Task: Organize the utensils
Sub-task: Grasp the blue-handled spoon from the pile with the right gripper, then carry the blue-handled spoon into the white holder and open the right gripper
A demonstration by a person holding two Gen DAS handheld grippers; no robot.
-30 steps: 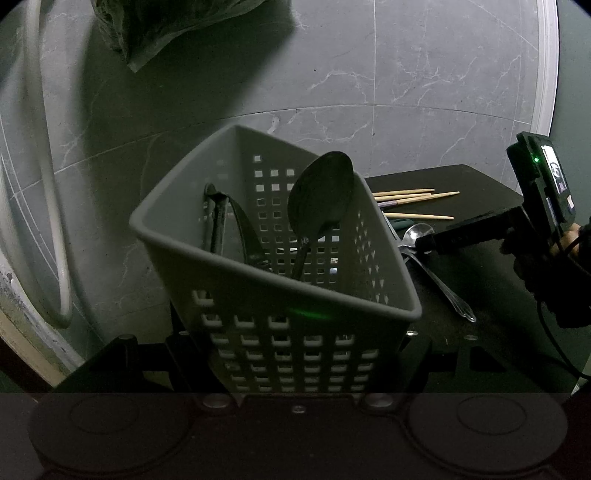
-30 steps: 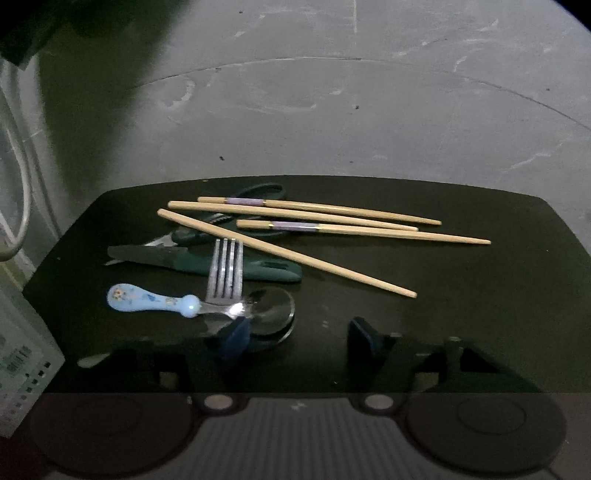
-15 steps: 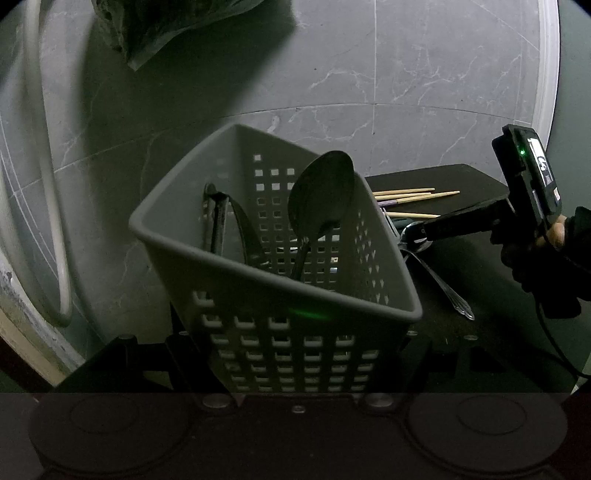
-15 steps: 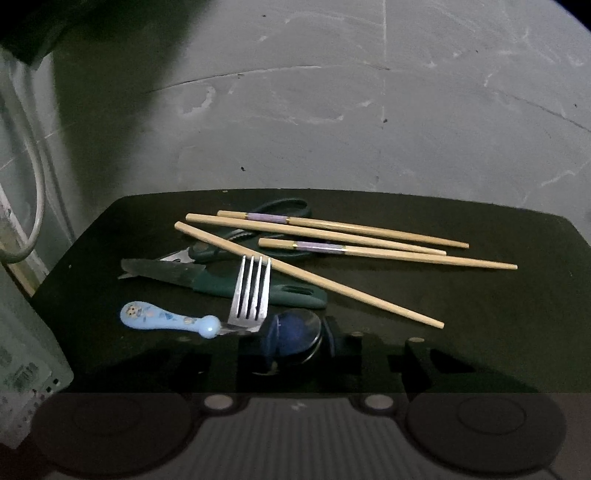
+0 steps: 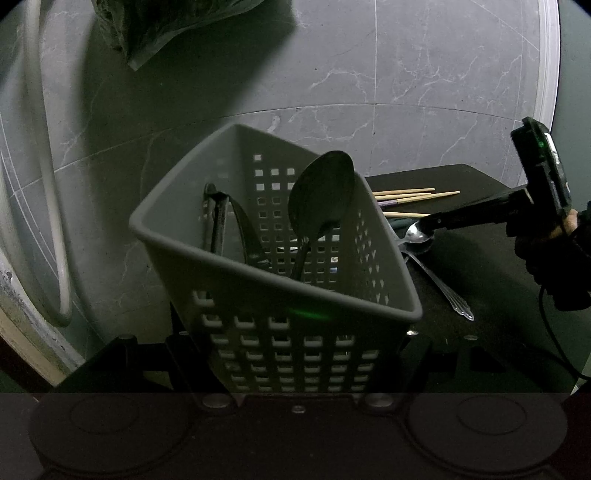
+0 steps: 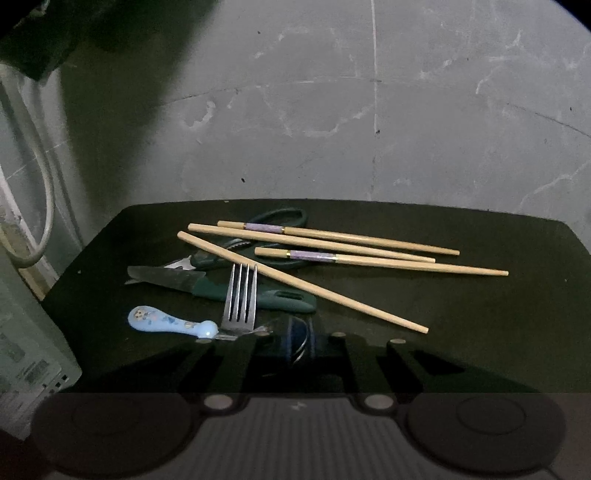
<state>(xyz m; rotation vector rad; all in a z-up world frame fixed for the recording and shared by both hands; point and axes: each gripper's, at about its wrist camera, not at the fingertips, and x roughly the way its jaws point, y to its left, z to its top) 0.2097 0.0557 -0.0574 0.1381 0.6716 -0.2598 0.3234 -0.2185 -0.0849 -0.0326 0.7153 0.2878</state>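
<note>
My left gripper [image 5: 295, 369] is shut on a grey perforated basket [image 5: 280, 295] and holds it tilted. Inside stand a dark ladle [image 5: 321, 192] and black tongs [image 5: 218, 221]. On the black table [image 6: 480, 332] lie several wooden chopsticks [image 6: 332, 243], green scissors [image 6: 280, 218], a green-handled knife [image 6: 258, 291], a fork [image 6: 240, 295] and a spoon with a blue handle [image 6: 170, 323]. My right gripper [image 6: 299, 341] is closing its jaws, and the blue pads press on the spoon's metal bowl [image 5: 417, 234]. From the left wrist view the right gripper [image 5: 421, 229] reaches in from the right.
The basket's corner [image 6: 22, 350] stands at the table's left edge. A white hose [image 5: 48, 184] loops over the grey marble floor to the left. A dark bag [image 5: 166, 26] lies on the floor beyond. A gloved hand [image 5: 554, 258] holds the right gripper.
The right gripper's fingers came together from wide apart onto the spoon's bowl, and it edged forward. The left gripper and the basket stayed still.
</note>
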